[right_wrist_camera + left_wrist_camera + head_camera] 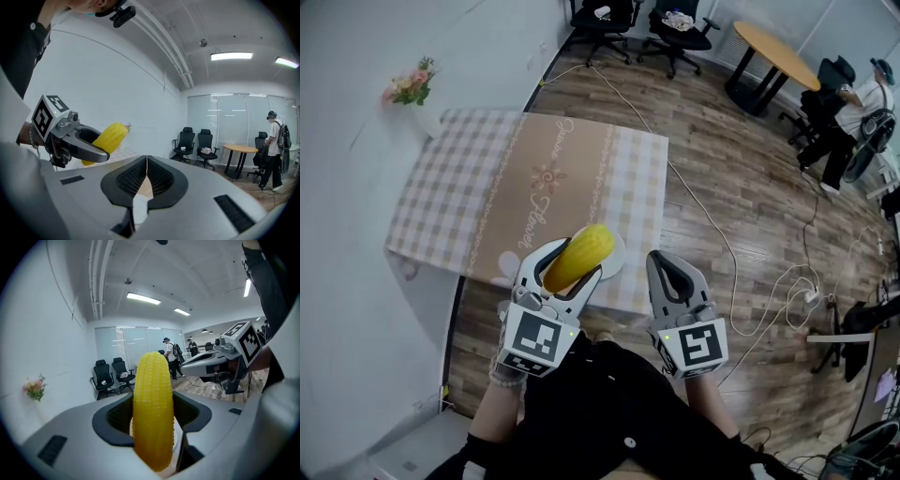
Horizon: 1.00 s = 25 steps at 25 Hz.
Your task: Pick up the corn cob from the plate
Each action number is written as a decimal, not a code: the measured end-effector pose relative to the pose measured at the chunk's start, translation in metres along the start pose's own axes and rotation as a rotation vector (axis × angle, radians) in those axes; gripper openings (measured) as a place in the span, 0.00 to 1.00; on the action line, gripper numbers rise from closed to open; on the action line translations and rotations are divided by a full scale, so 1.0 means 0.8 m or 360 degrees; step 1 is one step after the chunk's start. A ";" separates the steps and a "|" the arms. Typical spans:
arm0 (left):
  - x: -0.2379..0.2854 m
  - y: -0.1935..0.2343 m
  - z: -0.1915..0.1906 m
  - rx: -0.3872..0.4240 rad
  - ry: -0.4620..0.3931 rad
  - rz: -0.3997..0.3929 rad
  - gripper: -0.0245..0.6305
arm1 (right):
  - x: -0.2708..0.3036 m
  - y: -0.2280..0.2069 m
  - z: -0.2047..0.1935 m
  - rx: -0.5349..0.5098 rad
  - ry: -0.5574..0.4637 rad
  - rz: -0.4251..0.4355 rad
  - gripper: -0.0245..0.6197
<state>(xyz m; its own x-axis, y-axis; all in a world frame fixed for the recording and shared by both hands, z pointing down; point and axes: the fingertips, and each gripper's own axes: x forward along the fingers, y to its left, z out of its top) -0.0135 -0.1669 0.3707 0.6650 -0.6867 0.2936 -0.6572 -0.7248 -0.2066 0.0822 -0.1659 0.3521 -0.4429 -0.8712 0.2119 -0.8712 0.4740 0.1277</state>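
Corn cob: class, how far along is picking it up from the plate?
Done: the left hand-held gripper is shut on the corn cob, held in the air above the white plate. In hand: only holding it. Left: nothing obvious; the right hand-held gripper is shut, empty.

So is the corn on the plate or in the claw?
In the claw: the left claw grips the corn cob, held up off the white plate.

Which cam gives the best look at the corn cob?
Left gripper view: the corn cob fills the centre, clamped in the left hand-held gripper. Head view shows it from above, its lower part hidden by the jaws. Right gripper view catches it small, off to the left.
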 end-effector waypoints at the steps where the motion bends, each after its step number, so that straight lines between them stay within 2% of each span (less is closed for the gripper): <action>1: 0.000 -0.001 -0.003 -0.0011 0.0006 0.0001 0.43 | 0.000 -0.002 0.000 0.0000 0.0001 -0.0010 0.10; 5: 0.001 0.002 -0.003 -0.0013 0.0002 0.0010 0.43 | -0.001 -0.002 -0.002 0.0003 0.0128 -0.0033 0.10; 12: 0.002 0.009 -0.002 -0.0003 0.0007 0.0026 0.43 | 0.004 -0.005 0.004 -0.0013 0.0051 -0.0039 0.10; 15: 0.003 0.010 0.001 0.0006 0.0001 0.0022 0.43 | 0.004 -0.005 0.002 -0.0024 0.0065 -0.0037 0.10; 19: 0.004 0.007 -0.010 -0.0030 0.0026 0.0030 0.43 | 0.004 0.002 -0.001 -0.0050 0.0050 0.0021 0.10; 25: 0.006 0.007 -0.016 -0.0037 0.0042 0.0033 0.43 | 0.006 -0.006 0.005 -0.0050 0.0032 -0.0025 0.10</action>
<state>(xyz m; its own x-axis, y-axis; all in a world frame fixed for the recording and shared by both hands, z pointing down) -0.0181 -0.1735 0.3829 0.6418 -0.6997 0.3140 -0.6790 -0.7087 -0.1915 0.0833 -0.1730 0.3489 -0.4247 -0.8759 0.2291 -0.8708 0.4644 0.1613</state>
